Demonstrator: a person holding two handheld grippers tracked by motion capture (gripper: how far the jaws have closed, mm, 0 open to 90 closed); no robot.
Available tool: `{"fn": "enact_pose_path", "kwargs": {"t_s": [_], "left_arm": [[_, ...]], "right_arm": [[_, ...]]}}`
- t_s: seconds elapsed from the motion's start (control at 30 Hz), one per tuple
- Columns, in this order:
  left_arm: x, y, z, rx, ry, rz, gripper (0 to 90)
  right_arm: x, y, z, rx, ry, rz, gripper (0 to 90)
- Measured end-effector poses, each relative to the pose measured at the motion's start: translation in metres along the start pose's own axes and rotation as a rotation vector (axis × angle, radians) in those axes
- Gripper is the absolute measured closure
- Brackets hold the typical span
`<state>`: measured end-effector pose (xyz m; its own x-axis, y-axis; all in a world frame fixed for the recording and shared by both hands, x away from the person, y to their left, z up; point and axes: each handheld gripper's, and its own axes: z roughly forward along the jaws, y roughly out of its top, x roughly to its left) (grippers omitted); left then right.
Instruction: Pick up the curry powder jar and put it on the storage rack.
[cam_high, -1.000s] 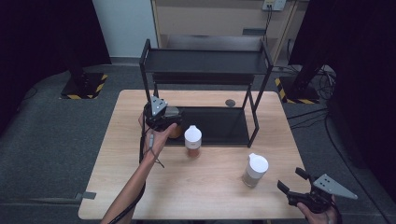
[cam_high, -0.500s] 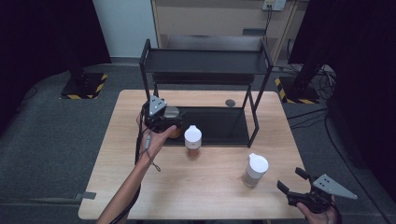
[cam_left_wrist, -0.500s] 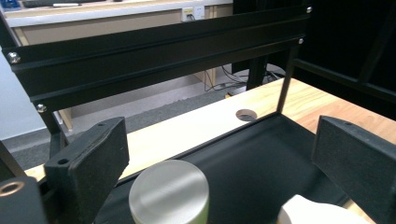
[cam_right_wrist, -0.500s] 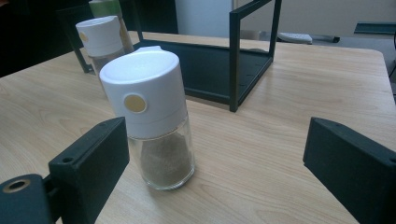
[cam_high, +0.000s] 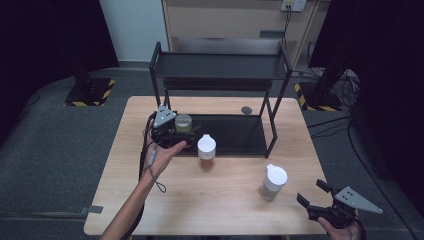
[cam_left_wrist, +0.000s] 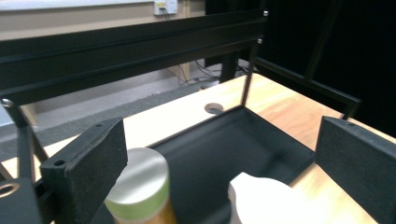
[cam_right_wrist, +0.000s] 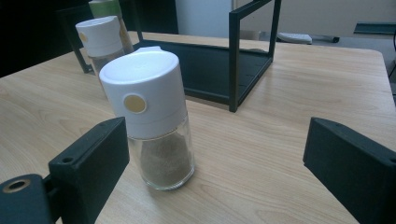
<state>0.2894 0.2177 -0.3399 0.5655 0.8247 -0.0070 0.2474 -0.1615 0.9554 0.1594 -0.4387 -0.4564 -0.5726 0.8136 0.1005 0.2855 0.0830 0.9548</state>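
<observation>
On the black rack's bottom shelf (cam_high: 235, 135), left tongs (cam_high: 186, 137) have just been opening, straddling a green-banded silver-lidded jar (cam_high: 183, 122); right tongs (cam_high: 314, 196) gape apart.

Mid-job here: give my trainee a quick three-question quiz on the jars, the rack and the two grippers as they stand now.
1. True or false: the green-lidded jar stands on the rack's bottom shelf.
2. How many white-capped jars stand on the table?
3. Which gripper has a white-capped jar just ahead of its open fingers: A the left gripper, B the right gripper?

Key:
1. True; the left gripper's fingers have just been opening and stand clear of it.
2. Two: one by the rack, one nearer the right gripper.
3. B.
</observation>
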Motion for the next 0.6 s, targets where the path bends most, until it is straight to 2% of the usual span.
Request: {"fn": "enact_pose_path", "kwargs": {"t_s": [0.2,0.6], "left_arm": [[-0.001,0.002,-0.015,-0.012,-0.017,0.001,1.4],[-0.004,0.002,-0.042,-0.002,-0.037,0.038,1.2]], "right_arm": [[0.0,0.0,0.0,0.001,-0.001,-0.001,7.6],[0.001,0.0,0.0,0.003,-0.005,-0.001,7.6]]}}
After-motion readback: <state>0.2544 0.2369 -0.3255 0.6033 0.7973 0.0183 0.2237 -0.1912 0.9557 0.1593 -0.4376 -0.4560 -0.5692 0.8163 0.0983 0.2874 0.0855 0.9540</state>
